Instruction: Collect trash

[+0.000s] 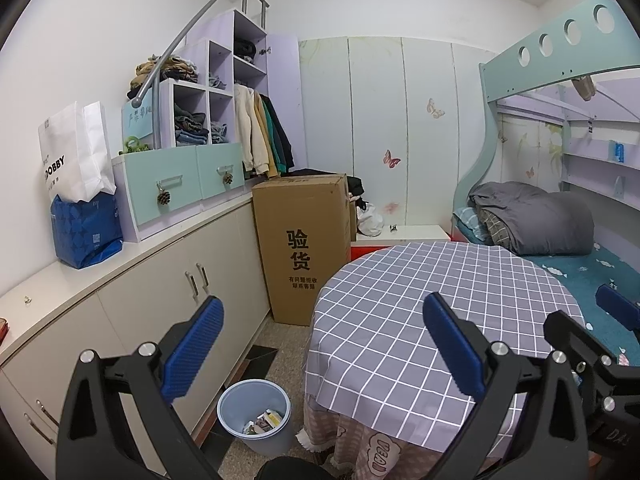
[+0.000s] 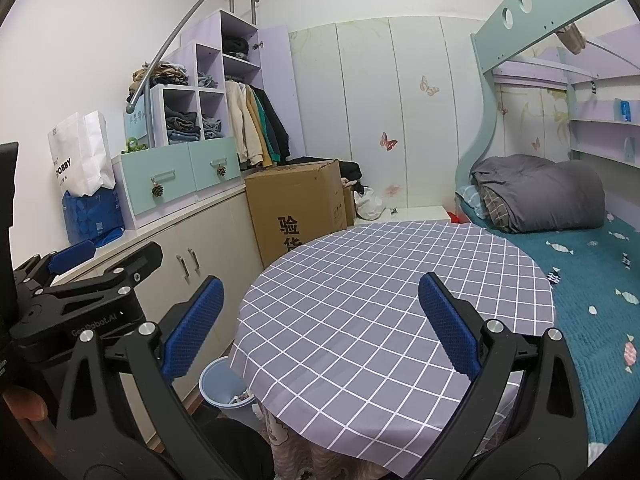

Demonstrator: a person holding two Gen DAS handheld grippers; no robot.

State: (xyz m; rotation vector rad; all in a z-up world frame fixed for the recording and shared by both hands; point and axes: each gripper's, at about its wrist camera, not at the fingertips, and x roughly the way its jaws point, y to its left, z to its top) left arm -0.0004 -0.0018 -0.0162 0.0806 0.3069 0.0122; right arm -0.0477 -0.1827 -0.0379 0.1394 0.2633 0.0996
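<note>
Bedroom floor, blue bin [image 1: 254, 414] holding wrappers [image 1: 264, 421], left claw [image 1: 320, 354] and right claw [image 2: 320, 326] wide, empty

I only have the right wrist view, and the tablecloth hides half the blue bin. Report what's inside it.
Observer: The left wrist view shows the whole bin. Small cartons and wrappers lie at its bottom, and it is far from full.
Operator: Check the floor behind it.
Observer: A dark flat mat lies on the floor just beyond it.
Operator: Now confirm the left claw's state.
Observer: The left claw is open, with nothing between its fingers.
</note>
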